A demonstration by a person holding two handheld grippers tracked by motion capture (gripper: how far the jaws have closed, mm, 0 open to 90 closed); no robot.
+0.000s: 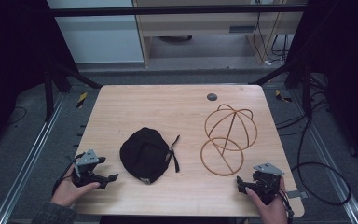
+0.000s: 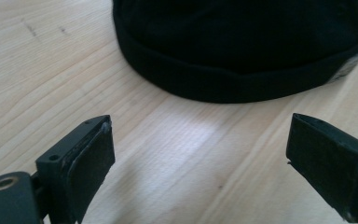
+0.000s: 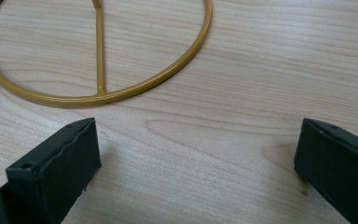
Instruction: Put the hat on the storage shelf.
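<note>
A black cap (image 1: 144, 154) with a loose strap lies flat on the wooden table (image 1: 168, 112), left of centre. Its brim band (image 2: 242, 79) crosses the top of the left gripper view. To its right stands a gold wire hat stand (image 1: 226, 137), a round base ring (image 3: 98, 95) with a dome frame above. My left gripper (image 1: 106, 171) rests near the front left edge, open, pointing at the cap and apart from it. At the front right, my right gripper (image 1: 240, 183) is open just short of the stand's base ring. Nothing sits between either pair of jaws.
A small dark round disc (image 1: 211, 97) is set into the table near its far edge. Cables (image 1: 317, 168) trail on the floor to the right. Black frame posts (image 1: 51, 88) stand beyond the far corners.
</note>
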